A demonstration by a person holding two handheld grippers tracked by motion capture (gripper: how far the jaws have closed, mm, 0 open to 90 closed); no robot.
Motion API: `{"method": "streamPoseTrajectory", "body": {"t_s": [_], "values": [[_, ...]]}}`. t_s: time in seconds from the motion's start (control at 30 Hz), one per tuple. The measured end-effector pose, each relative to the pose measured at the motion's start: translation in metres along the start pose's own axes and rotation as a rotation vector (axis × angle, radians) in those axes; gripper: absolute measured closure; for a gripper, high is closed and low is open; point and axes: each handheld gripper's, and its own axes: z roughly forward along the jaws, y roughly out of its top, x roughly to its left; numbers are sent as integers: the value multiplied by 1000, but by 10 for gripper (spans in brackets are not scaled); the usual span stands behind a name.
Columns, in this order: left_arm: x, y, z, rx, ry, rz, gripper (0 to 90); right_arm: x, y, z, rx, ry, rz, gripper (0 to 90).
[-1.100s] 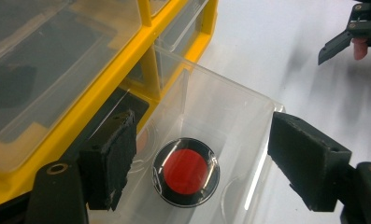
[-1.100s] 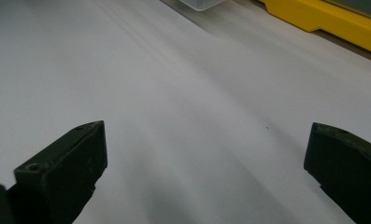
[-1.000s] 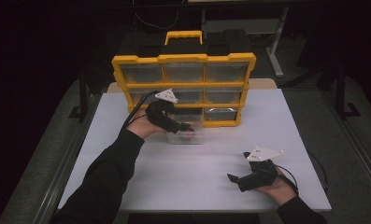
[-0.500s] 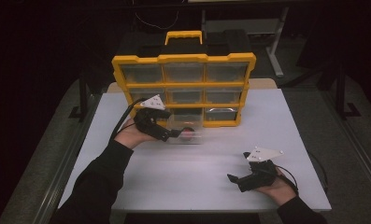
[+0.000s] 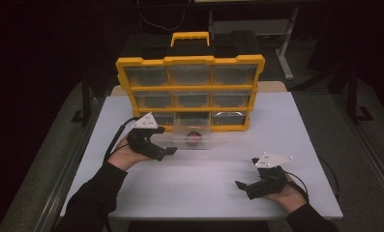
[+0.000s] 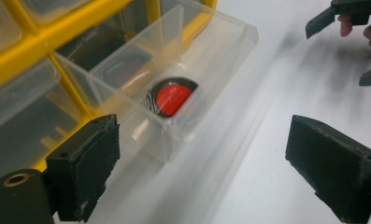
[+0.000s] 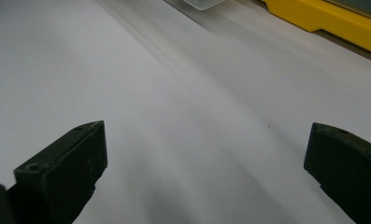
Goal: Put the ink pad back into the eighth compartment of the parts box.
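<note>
Clear drawer (image 5: 193, 134) pulled partway out of the yellow organizer's (image 5: 189, 62) bottom row, middle slot, a red-and-black round piece (image 6: 172, 98) inside near the front wall. Left claw (image 5: 169, 152) just left of the drawer, jaws just opened, nothing between. Right claw (image 5: 242, 187) well apart from the drawer on the white worktop (image 5: 214, 169), spread, empty

One camera above you, one on each gripper.
Your high view looks forward and down over the tabletop (image 5: 199, 179); both gripper views sit low and close, sharing the drawer (image 6: 174, 79) and the organizer (image 5: 189, 92).
</note>
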Motion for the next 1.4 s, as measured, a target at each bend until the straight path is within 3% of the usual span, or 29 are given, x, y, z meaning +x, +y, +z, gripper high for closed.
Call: {"method": "streamPoseTrajectory", "body": {"t_s": [0.53, 0.57, 0.73, 1.4], "values": [[-14, -44, -10, -17, 19, 7, 18, 0, 0, 0, 1, -2, -1, 0], [-16, -54, -12, -16, 22, 1, 11, 0, 0, 0, 2, -2, -2, 0], [-18, -68, -14, -19, 28, -10, 0, 0, 0, 0, 3, -4, -3, 0], [-27, -101, -18, -42, 36, -19, 0, 0, 0, 1, 4, -8, -7, 0]]}}
